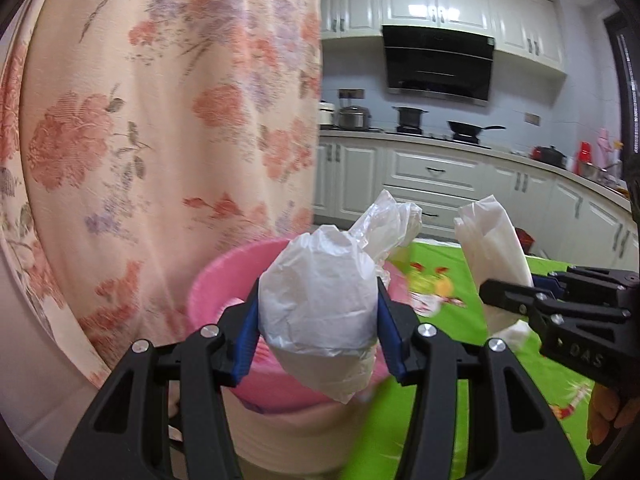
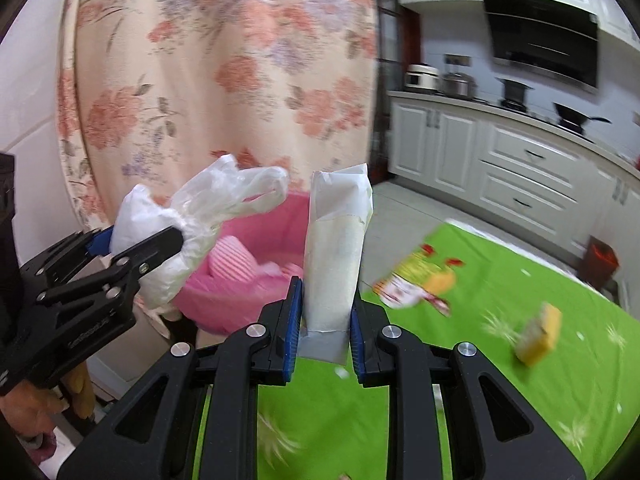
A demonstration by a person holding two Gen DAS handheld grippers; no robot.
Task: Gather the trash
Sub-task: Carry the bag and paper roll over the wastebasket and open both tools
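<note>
My left gripper point(image 1: 318, 320) is shut on a crumpled white plastic bag point(image 1: 320, 300) and holds it over the pink bin point(image 1: 216, 292). The same bag point(image 2: 160, 220) and left gripper point(image 2: 140, 248) show at the left of the right wrist view, beside the pink bin point(image 2: 256, 292), which holds pink striped trash. My right gripper point(image 2: 325, 320) is shut on an upright white paper packet point(image 2: 336, 260), held above the green tablecloth just right of the bin. That packet point(image 1: 492, 248) and the right gripper point(image 1: 520, 300) show at the right of the left wrist view.
The green tablecloth point(image 2: 480, 380) carries a yellow box point(image 2: 540, 332) and a colourful wrapper point(image 2: 420, 284). A floral curtain point(image 1: 160, 120) hangs right behind the bin. White kitchen cabinets point(image 1: 432, 172) and a stove with pots stand beyond. A red bin point(image 2: 602, 264) stands on the floor.
</note>
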